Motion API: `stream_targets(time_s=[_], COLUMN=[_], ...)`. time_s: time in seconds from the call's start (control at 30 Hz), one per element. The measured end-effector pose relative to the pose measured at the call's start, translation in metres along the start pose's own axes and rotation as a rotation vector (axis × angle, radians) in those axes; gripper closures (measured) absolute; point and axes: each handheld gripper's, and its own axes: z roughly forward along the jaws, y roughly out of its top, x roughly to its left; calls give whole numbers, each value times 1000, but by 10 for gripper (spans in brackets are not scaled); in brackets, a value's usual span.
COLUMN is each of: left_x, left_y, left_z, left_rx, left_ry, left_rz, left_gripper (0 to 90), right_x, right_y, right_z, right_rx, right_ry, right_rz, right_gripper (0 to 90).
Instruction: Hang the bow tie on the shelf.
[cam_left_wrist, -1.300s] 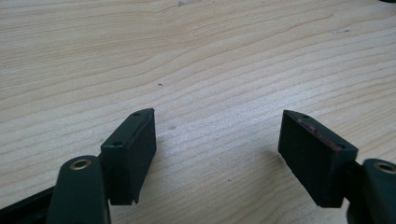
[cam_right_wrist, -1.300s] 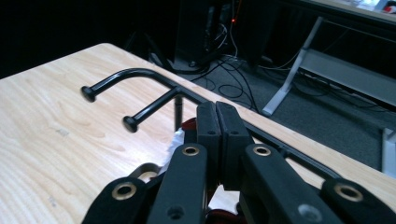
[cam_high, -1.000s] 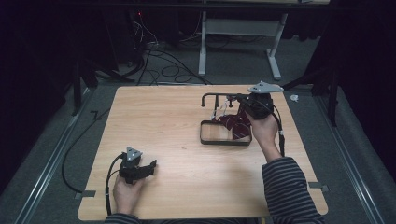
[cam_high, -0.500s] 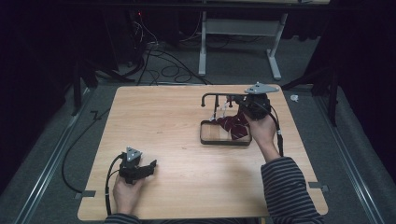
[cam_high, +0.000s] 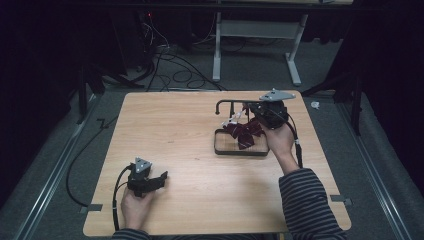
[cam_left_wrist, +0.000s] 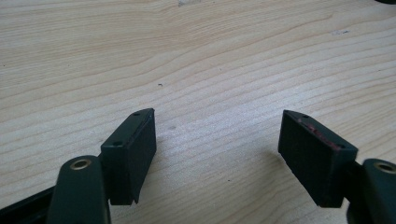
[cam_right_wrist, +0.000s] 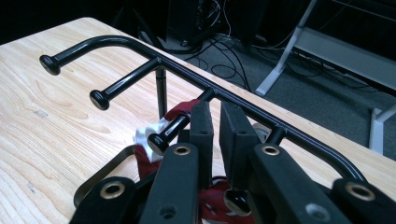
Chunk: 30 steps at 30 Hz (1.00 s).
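High view: the right tongs (cam_high: 248, 111) hover at a black metal rack with stubby pegs (cam_high: 231, 103) standing on the light wooden table (cam_high: 175, 130), where a dark-red fabric bow with a white tag (cam_high: 243, 133) drapes from a peg down over the rack's base tray. Their jaws have just been opening a crack — nothing pinched between them. The left tongs (cam_left_wrist: 217, 140) rest open, well apart. Seemingly the hanging is done; backing away cleanly comes next.
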Motion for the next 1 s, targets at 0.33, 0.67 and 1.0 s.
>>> stream_targets(time_s=[0.33, 0.67, 1.0], left_x=[0, 0, -1], left_y=[0, 0, 0], left_z=[0, 0, 0], left_rx=[1, 0, 1], left_ry=[0, 0, 5], left_rz=[1, 1, 5], left_gripper=[283, 284, 283], right_x=[2, -3, -7], right_y=[-1, -5, -12], right_z=[-5, -20, -37], right_rx=[-25, -47, -62], right_ry=[8, 18, 10], right_rz=[2, 13, 16], right_gripper=[798, 761, 756])
